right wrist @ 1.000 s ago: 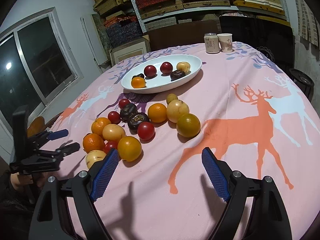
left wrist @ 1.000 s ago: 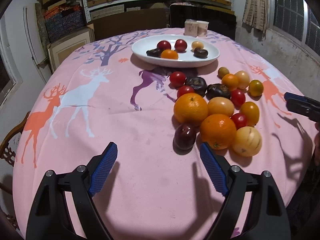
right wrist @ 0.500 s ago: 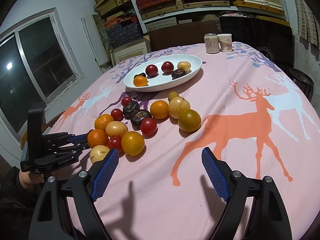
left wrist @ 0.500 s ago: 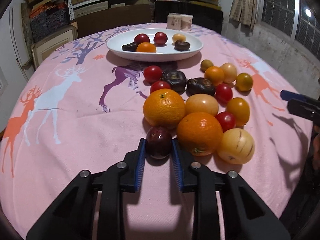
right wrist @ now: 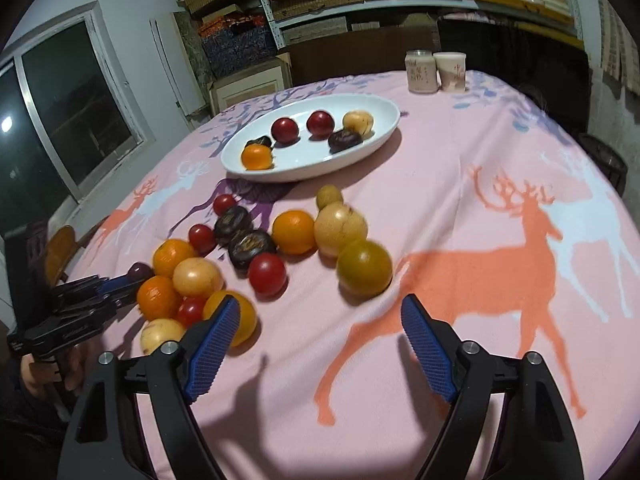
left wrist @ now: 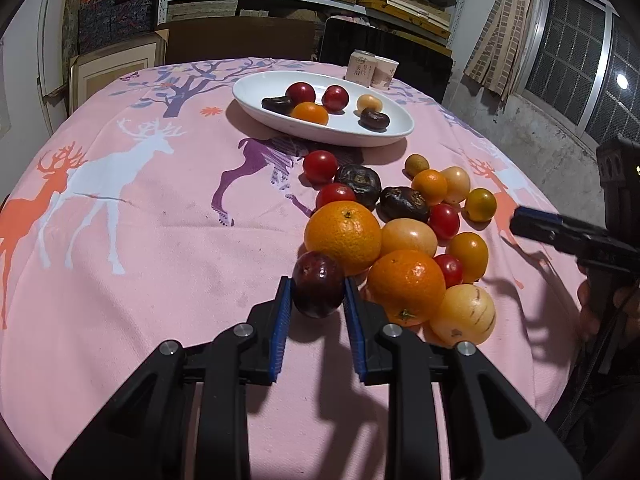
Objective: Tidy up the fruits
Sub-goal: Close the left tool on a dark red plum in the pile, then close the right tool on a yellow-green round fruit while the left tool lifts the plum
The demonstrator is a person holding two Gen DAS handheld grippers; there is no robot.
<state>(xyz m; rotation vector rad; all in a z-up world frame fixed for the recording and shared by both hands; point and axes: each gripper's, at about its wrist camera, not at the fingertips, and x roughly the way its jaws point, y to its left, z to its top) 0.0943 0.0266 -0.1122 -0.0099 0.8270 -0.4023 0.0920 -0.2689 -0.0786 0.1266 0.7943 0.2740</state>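
My worktop (left wrist: 160, 240) is round, under a pink cloth printed with deer. At its far side sits a white oval dish (left wrist: 256, 96) holding six fruits: two red, two dark, one orange and one pale. Nearer me the rest of the fruit lies loose in a heap (right wrist: 280, 248) on the cloth, oranges, yellow ones, small red ones and two wrinkled dark ones all touching or just beside each other. Two cups (right wrist: 436, 70) stand beyond the dish. My left hand-held gripper (left wrist: 318, 294) is clenched on a dark plum (left wrist: 318, 288) at the near left edge of the heap, its blue pads pressing both sides, with the plum touching a big orange (left wrist: 343, 236) behind it. My right hand-held gripper (right wrist: 320, 320) is released and has just been narrowing, with nothing between the pads; a yellow-orange fruit (right wrist: 244, 316) sits just behind its left finger, and a greenish-yellow one (right wrist: 364, 267) lies ahead of the gap.
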